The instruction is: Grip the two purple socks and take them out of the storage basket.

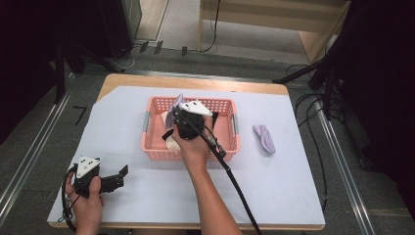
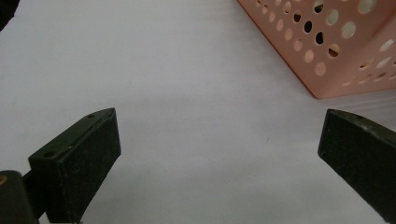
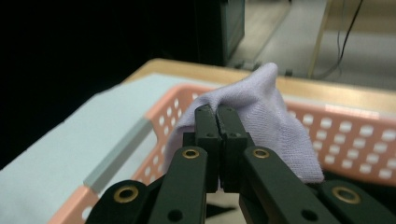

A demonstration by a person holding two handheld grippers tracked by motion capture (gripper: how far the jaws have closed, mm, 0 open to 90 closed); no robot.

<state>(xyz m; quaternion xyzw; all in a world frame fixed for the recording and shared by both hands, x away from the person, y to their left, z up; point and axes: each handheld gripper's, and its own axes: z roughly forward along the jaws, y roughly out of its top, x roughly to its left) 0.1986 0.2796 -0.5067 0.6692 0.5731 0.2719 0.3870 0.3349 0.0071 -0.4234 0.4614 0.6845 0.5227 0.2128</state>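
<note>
Light, limp lavender sock (image 3: 275, 121), pinched by a bunched fold in the clenched right claw (image 3: 216, 112) over the pink basket (image 1: 227, 142); left claw (image 2: 219, 154) idles released.

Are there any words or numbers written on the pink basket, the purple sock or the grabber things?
None: no word, number, label or sign can be read here.
The pink basket has round holes in its walls and no print.
The purple sock clamped in the right gripper is plain knit.
The second purple sock on the table is plain too.
The left gripper has bare black jaws.
</note>
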